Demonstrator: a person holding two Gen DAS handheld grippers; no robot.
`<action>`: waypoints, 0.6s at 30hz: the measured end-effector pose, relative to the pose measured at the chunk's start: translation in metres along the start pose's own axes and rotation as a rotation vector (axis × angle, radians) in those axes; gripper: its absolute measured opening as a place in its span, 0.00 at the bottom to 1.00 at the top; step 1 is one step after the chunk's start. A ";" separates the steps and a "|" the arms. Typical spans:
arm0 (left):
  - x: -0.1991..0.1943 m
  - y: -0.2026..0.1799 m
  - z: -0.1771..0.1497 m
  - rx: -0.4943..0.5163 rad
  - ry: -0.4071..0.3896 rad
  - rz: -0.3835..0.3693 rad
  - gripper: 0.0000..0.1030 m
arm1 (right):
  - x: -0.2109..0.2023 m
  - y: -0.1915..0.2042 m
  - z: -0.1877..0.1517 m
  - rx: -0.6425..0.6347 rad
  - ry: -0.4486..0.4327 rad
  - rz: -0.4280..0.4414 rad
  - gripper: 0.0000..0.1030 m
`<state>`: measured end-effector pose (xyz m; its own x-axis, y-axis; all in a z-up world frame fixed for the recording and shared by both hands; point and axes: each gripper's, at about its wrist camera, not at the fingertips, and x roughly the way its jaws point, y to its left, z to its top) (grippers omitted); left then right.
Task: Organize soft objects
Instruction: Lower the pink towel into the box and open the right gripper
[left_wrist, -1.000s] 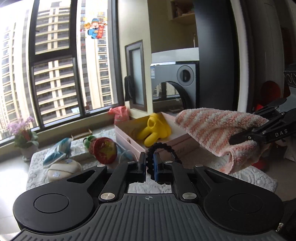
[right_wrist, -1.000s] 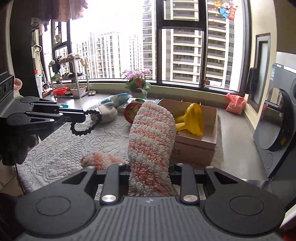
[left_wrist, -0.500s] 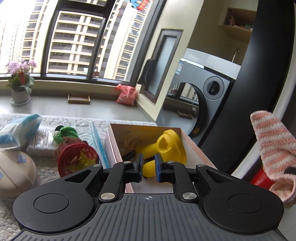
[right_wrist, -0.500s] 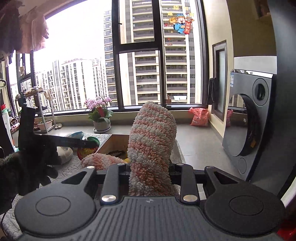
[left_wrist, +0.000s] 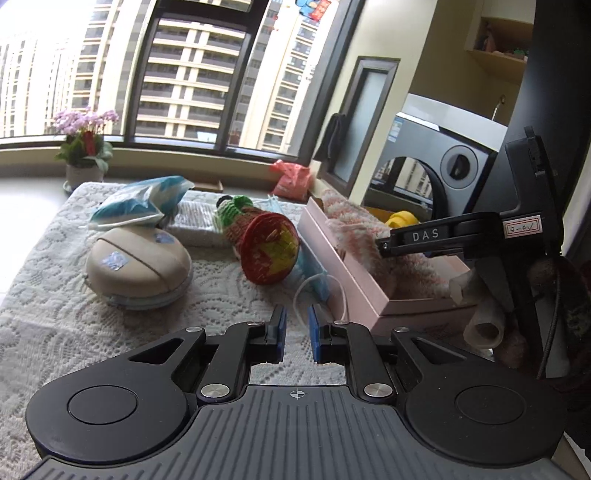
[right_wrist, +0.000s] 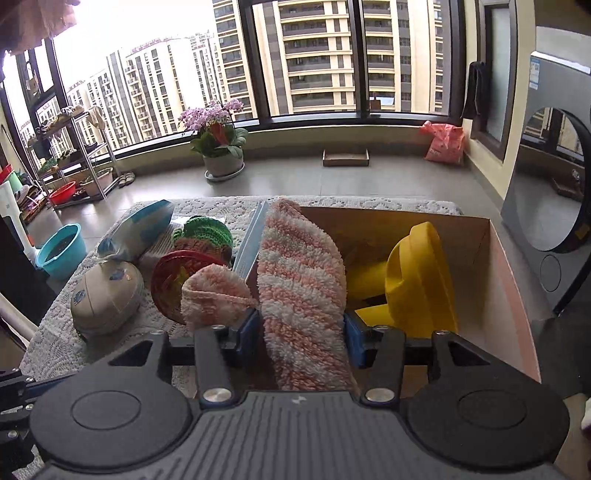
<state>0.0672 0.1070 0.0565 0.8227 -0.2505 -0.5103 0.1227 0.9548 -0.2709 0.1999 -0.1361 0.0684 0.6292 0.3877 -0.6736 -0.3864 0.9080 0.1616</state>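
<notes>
A pink-and-white striped towel (right_wrist: 303, 280) stands between the jaws of my right gripper (right_wrist: 301, 326), low over the pink cardboard box (right_wrist: 509, 266). The jaws are opening; their blue pads show beside the towel and no longer squeeze it. One rolled end (right_wrist: 216, 291) hangs over the box's left wall. In the left wrist view the towel (left_wrist: 354, 229) lies in the box (left_wrist: 351, 291) under a right finger (left_wrist: 424, 236). A yellow toy (right_wrist: 417, 280) sits in the box. My left gripper (left_wrist: 295, 325) is shut and empty, above the lace cloth.
On the white lace cloth (left_wrist: 74, 314) lie a red-and-green crocheted toy (left_wrist: 266, 240), a beige round pouch (left_wrist: 138, 266), a blue-white pack (left_wrist: 144, 203) and a face mask (left_wrist: 314, 277). A washing machine (left_wrist: 443, 162) stands right of the box. A flower pot (right_wrist: 221, 147) and a teal basin (right_wrist: 59, 251) are on the floor.
My right gripper swung right and sank, bringing the towel into the box, and its pads spread. My left gripper lost the black ring it held and dropped toward the cloth.
</notes>
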 end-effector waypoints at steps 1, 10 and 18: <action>-0.001 0.005 -0.003 -0.008 0.001 0.009 0.14 | -0.005 -0.001 -0.003 0.000 -0.010 0.002 0.55; 0.008 0.023 -0.023 -0.096 0.016 -0.011 0.14 | -0.034 0.018 0.009 -0.086 -0.075 0.108 0.41; -0.010 0.021 -0.033 -0.057 0.002 0.003 0.14 | 0.006 -0.006 0.012 0.060 0.034 0.043 0.13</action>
<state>0.0429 0.1246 0.0288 0.8218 -0.2477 -0.5131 0.0883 0.9450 -0.3148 0.2143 -0.1373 0.0724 0.5891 0.4220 -0.6891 -0.3709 0.8989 0.2335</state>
